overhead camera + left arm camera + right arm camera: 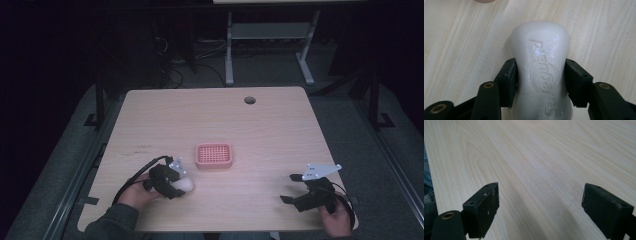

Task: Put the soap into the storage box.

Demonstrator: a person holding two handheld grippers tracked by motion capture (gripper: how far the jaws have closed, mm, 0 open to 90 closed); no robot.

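Left tool clamped on white soap bar, pads pressing both its sides, bar lying on the counter near the front left edge. Pink perforated soap dish sits just beyond it, apart, nothing between. Right tool released, jaws wide over bare wood, well apart from both.

Soap lies on table, before the tray.

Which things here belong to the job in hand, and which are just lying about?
In the job: white soap bar, clamped in the left hand-held gripper; pink soap dish, beside it.
Lying about: right hand-held gripper, open over bare table.
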